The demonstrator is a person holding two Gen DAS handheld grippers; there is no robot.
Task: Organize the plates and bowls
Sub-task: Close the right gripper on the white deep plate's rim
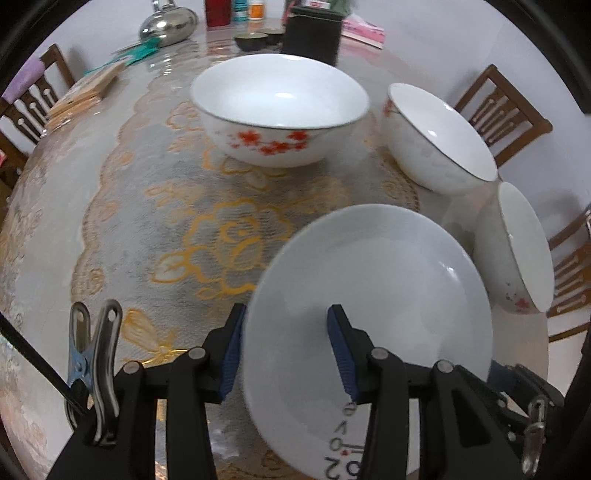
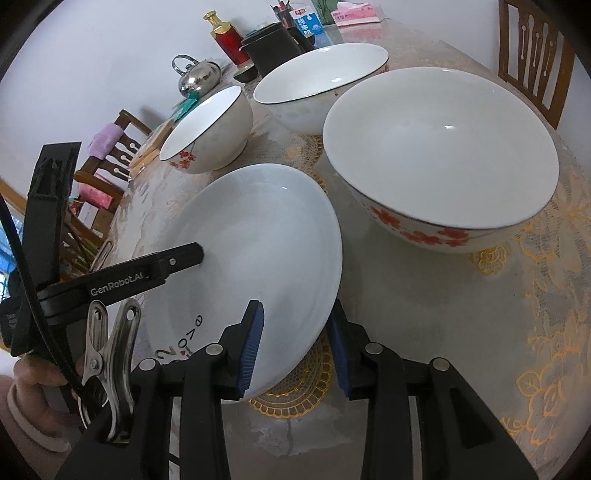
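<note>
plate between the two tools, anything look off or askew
The white plate is tilted rather than flat, with both tools straddling opposite rims: the left tool and the right tool. No chips, cracks or spills show. The nearby bowls stand upright and empty.

Each black tool point(image 1: 286, 343) has blue ribbed pads point(image 2: 252, 345), silver screws and a steel clip point(image 1: 96, 365).

Table point(image 1: 122, 206) under lace cloth (gold flowers), three floral bowls point(image 1: 279, 110), steel kettle point(image 1: 168, 24), black canister point(image 1: 314, 35)
</note>
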